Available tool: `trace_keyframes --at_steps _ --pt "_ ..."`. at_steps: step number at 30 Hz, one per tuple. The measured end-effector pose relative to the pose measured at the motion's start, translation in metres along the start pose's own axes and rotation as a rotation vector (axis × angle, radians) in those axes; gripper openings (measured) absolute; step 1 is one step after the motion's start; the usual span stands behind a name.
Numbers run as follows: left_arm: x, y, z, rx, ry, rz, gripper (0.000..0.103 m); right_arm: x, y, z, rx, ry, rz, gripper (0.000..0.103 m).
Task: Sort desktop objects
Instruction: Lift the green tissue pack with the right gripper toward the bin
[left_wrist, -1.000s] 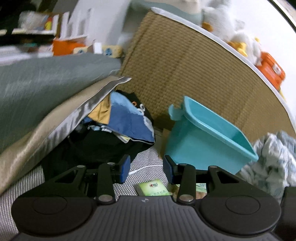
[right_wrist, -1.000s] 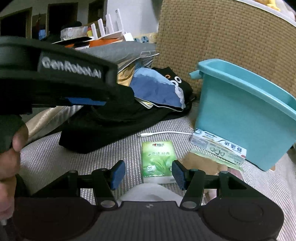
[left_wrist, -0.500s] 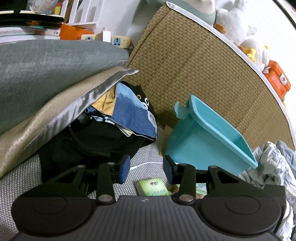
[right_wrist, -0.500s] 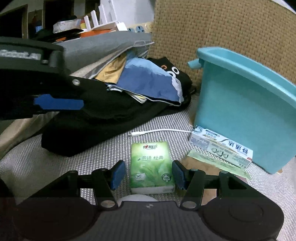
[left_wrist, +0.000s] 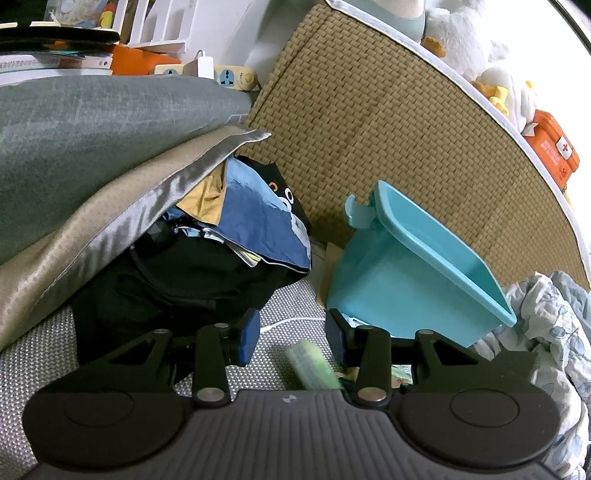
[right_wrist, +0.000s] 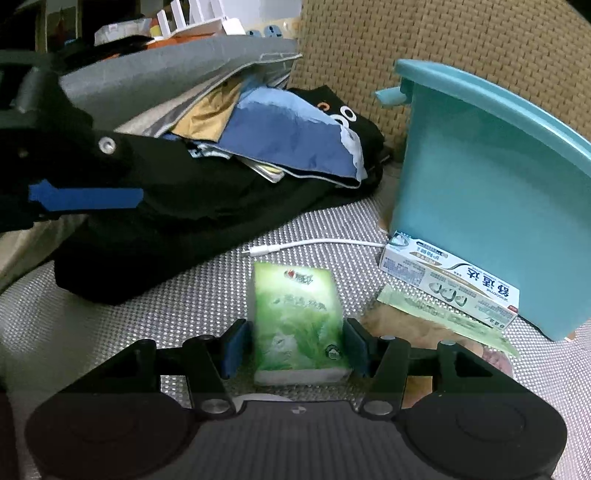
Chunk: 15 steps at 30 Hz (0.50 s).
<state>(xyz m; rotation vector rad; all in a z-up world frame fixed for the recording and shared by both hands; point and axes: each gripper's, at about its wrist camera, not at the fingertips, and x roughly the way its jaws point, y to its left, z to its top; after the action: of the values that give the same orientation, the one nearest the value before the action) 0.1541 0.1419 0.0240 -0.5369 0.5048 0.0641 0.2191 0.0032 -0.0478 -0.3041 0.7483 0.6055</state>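
Right gripper: jaws spread, one pad on each side of the green tissue pack, very close to its long sides but not clearly pressing them; no pinch yet, as far as can be judged. Pack lying flat on the grey woven mat, long axis running straight away from the jaws, so only a closing move needed. Left gripper: jaws also spread, nothing between them, hanging above the mat, the same pack blurred just below and beyond its pads. Right hand clearly nearer to the pack.

Just to the right of the pack: a toothpaste box, lying against the foot of the teal plastic bin, with a thin green packet in front of it. Probably the bin is the place for the sorted things. Behind the pack: a white cable, then a pile of dark and blue clothes under a grey cushion. Nothing standing between pack and bin except the toothpaste box low at its wall; a lift over the rim needed.
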Motion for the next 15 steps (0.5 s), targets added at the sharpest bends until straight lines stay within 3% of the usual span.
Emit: trace_keyframes --at_steps 3,6,15 --pt "0.0 0.001 0.0 -0.003 0.002 -0.004 0.044 0.001 -0.006 0.0 0.036 -0.005 -0.016 0.057" --pt "0.0 0.0 -0.001 0.003 0.004 -0.004 0.044 0.002 -0.012 0.0 0.076 -0.012 -0.029 0.04" --pt "0.003 -0.01 -0.006 0.071 0.014 0.003 0.044 -0.031 -0.023 0.002 0.123 -0.097 0.005 0.035"
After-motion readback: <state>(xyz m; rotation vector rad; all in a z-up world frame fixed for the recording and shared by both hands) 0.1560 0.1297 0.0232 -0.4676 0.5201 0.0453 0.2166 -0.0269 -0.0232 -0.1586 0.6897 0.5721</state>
